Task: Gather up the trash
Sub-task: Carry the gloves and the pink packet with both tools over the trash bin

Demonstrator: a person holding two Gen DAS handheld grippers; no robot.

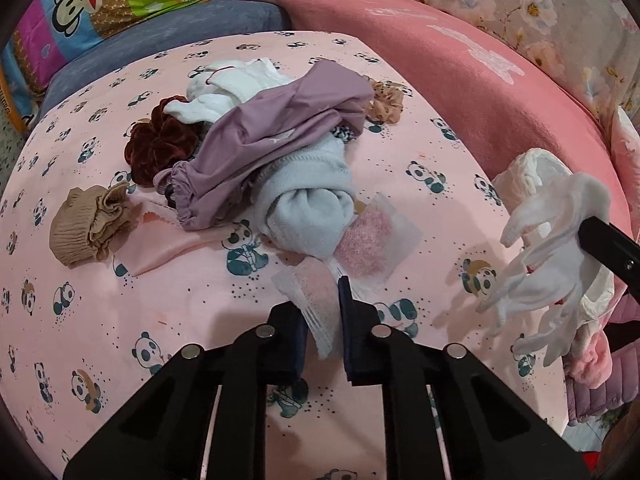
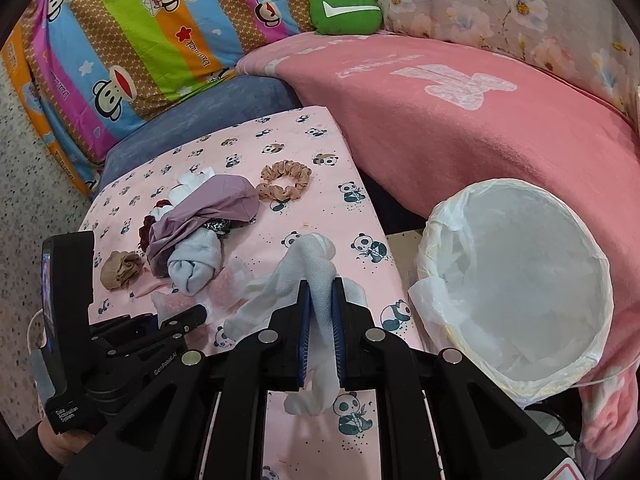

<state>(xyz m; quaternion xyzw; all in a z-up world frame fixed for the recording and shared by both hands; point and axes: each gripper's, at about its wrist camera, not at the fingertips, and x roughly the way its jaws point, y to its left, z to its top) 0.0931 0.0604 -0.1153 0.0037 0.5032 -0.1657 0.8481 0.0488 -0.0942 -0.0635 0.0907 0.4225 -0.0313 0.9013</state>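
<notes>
On the pink panda-print sheet [image 1: 120, 320], my left gripper [image 1: 322, 304] is shut on a white and pink sachet wrapper [image 1: 316, 300] at the near edge of a clothes pile. A second sachet [image 1: 372, 240] lies flat just beyond it. My right gripper [image 2: 320, 292] is shut on a limp white glove [image 2: 308, 256], which hangs above the sheet; its fingers droop on both sides of the jaws. In the left wrist view that glove [image 1: 552, 248] dangles at the right. A round bin with a white liner [image 2: 432, 240] stands open to the right of the sheet.
The pile holds a purple garment [image 1: 280, 120], a rolled grey sock [image 1: 308, 200], white socks [image 1: 224, 88], a maroon scrunchie [image 1: 160, 144] and a tan sock [image 1: 88, 228]. A tan scrunchie [image 2: 284, 180] lies apart. A pink blanket [image 2: 460, 120] rises behind the bin.
</notes>
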